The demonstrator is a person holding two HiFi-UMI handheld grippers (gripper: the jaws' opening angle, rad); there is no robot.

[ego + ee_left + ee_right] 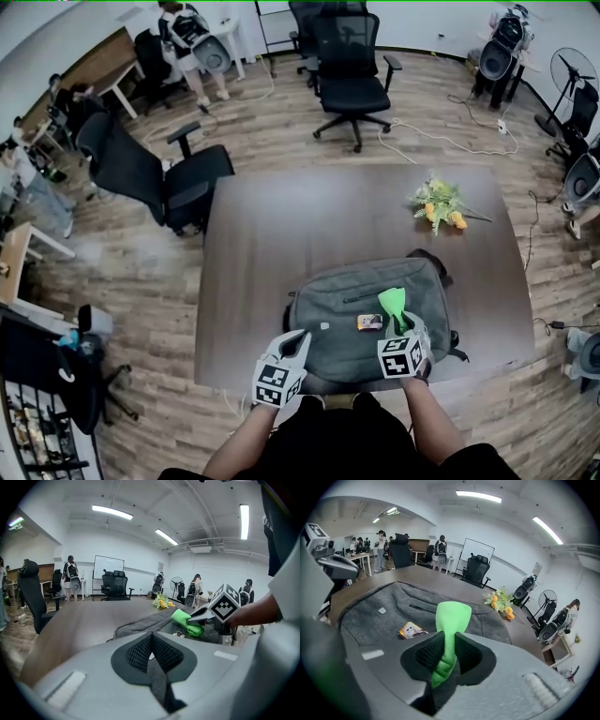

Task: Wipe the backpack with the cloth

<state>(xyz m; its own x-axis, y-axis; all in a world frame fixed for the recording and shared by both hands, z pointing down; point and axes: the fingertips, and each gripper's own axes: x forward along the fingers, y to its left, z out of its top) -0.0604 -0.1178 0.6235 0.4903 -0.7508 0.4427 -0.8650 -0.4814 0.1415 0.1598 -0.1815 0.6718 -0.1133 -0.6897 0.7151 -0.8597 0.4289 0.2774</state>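
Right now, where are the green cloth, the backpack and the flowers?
green cloth (453,616): right gripper view, free upper end.
backpack (347,347): head view, grey front panel.
flowers (439,202): head view, middle of the bunch.

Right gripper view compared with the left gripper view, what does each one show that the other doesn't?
Only the right gripper view shows how the right gripper holds the green cloth: jaws shut on it, with its end sticking out above the backpack. Only the left gripper view shows that the left gripper is shut and empty. Both show the green cloth, the backpack and the yellow flowers.
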